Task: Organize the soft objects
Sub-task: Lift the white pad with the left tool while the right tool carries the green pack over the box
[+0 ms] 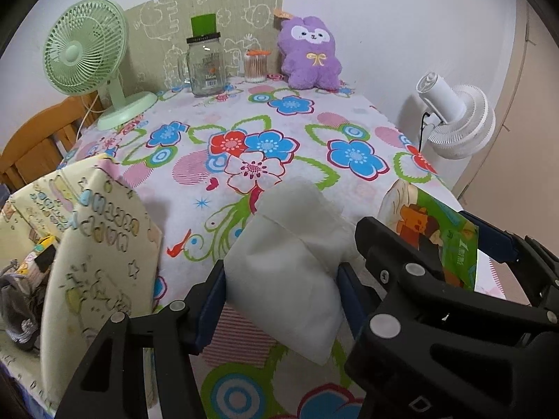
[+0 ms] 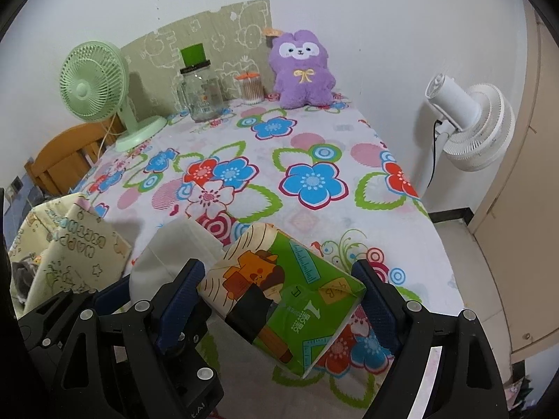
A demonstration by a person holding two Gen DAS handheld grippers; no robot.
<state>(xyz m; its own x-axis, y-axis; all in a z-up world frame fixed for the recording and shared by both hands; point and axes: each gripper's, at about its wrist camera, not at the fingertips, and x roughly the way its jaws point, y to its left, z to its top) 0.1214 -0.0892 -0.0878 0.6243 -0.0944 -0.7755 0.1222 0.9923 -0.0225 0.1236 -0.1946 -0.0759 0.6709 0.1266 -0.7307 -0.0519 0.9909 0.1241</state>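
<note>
- The white tissue pack (image 1: 290,279) has a soft, matt wrap.
- The green printed pack (image 2: 290,296) is glossy plastic.
- The purple toy (image 1: 311,54) is fluffy plush.
- The jar (image 1: 205,66) is clear glass.

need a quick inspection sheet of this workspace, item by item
surface: table under a flowered tablecloth, mostly bare in the middle.
job's things: white soft pack and green printed tissue pack, both lifted off the cloth; purple plush upright at the back wall.
clutter: green desk fan, glass jar, cotton swab tub, yellow printed bag at the left edge.
grippers: left tongs shut on the white pack; right tongs shut on the tissue pack.
cables: black cord down the white fan.
surroundings: white wall, wooden chair.
</note>
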